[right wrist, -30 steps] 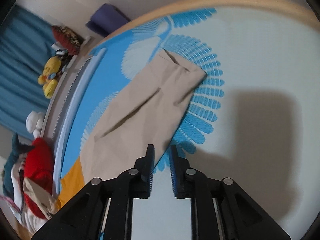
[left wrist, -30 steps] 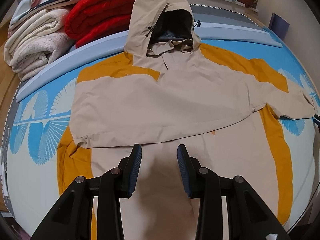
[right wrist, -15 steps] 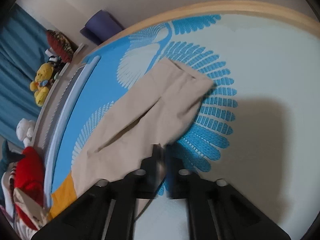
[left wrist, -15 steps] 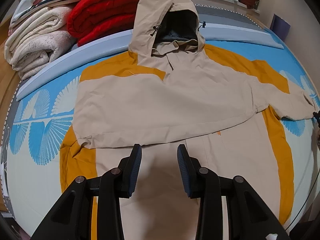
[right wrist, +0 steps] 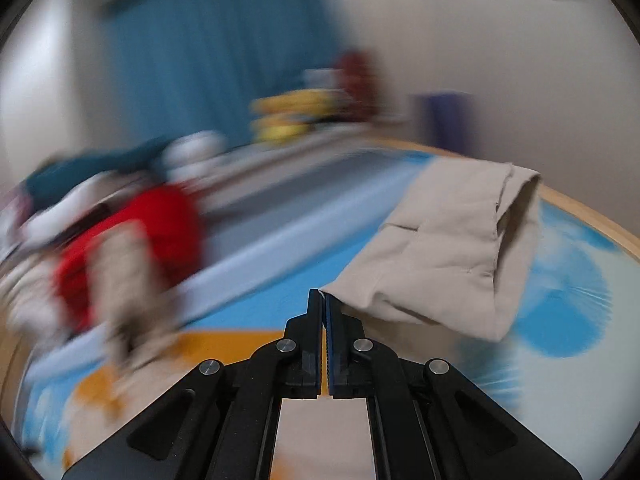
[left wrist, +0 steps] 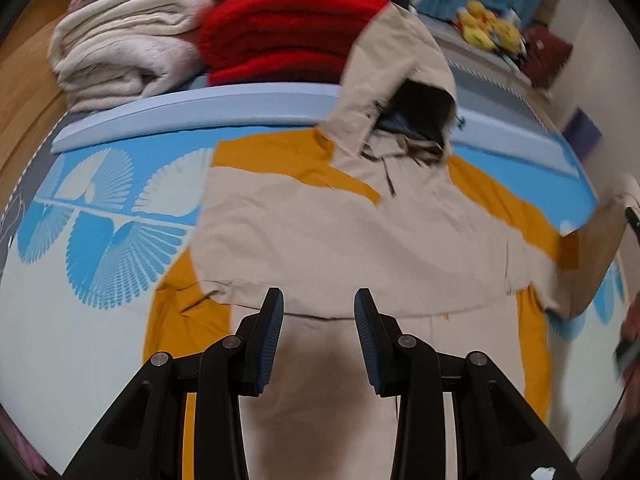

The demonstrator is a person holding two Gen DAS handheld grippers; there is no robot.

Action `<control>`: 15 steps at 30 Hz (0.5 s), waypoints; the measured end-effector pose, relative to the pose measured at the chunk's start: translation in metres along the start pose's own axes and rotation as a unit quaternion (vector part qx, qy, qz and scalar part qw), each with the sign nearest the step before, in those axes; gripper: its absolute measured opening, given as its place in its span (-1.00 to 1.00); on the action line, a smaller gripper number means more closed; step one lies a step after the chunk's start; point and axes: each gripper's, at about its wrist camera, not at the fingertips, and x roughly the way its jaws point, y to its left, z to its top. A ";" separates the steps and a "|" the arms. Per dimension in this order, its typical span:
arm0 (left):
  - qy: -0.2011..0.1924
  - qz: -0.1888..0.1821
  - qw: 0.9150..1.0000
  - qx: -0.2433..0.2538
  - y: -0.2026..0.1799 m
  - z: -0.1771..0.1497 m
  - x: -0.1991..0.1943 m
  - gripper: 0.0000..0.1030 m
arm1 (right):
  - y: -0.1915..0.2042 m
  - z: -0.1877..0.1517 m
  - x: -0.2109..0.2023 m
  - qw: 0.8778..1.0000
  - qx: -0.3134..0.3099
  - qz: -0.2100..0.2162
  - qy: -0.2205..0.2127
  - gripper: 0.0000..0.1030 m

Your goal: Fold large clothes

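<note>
The bed [left wrist: 100, 320], under a sheet printed with blue fans, carries a beige and mustard hooded jacket [left wrist: 340, 240] laid front up across its middle, the hood [left wrist: 400, 72] toward the head edge where folded cream blankets [left wrist: 120, 52] and a red blanket [left wrist: 288, 28] are stacked. One sleeve already lies folded across the chest, its cuff near the bed's left edge. The other sleeve [right wrist: 452, 256] is lifted off the sheet at the bed's right edge: in the right wrist view its cuff end hangs in the air beyond the claw, the fabric edge caught at the fingertips.

The right gripper [right wrist: 323, 300] has its fingers pressed together on that sleeve edge. The left gripper [left wrist: 319, 316] is spread wide and holds nothing, hovering above the jacket's lower body, near the foot edge.

The step in hand looks like carrying this second sleeve over the chest. To do it well, the pinch should stay firm, since only a thin edge of cloth appears to be held and could slip. The sleeve wants a low arc toward the opposite shoulder, bending at the mustard shoulder panel, so it lands flat over the first sleeve. The free claw could press the body down to stop the whole jacket from dragging sideways.
</note>
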 end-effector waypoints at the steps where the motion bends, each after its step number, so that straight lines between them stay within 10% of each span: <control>1: -0.002 -0.001 1.000 -0.014 0.009 0.003 -0.003 -0.34 | 0.034 -0.010 -0.004 0.999 -0.019 0.033 0.007 -0.97; 8: -0.005 -0.008 0.999 -0.053 0.045 0.012 -0.014 -0.35 | 0.220 -0.137 -0.002 0.962 -0.079 0.195 0.171 -0.92; 11: -0.003 -0.001 0.999 -0.049 0.051 0.011 -0.014 -0.35 | 0.226 -0.162 -0.002 0.950 -0.074 0.196 0.232 -0.91; 15: 0.003 0.001 0.998 -0.056 0.057 0.010 -0.005 -0.35 | 0.196 -0.146 -0.035 0.962 -0.085 0.151 0.212 -0.82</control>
